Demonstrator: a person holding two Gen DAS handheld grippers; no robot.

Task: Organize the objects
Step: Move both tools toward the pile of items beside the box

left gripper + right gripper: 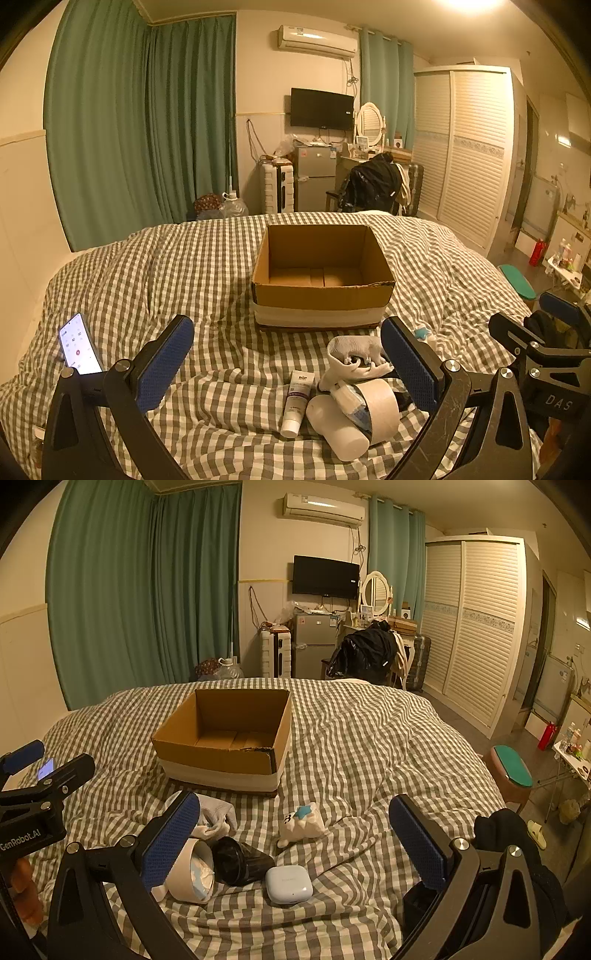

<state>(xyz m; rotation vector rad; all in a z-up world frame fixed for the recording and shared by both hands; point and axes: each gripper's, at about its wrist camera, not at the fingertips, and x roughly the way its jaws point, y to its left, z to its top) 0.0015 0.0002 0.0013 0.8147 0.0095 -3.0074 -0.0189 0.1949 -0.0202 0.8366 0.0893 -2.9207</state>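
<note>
This is a lived-in bedroom in a home: a bed (184, 266) under a rumpled gray-and-white checked duvet is filling the near ground. Green curtains (140, 122) are hanging along the far left wall, while an air conditioner (317, 41) and a dark television (321, 109) are sitting high on the far wall above a small fridge (316, 177) and a suitcase (275, 186). To the far right, a vanity mirror (370, 123) is standing beside a white louvered wardrobe (469, 155), and a black jacket (373, 184) is draping over a chair.
</note>
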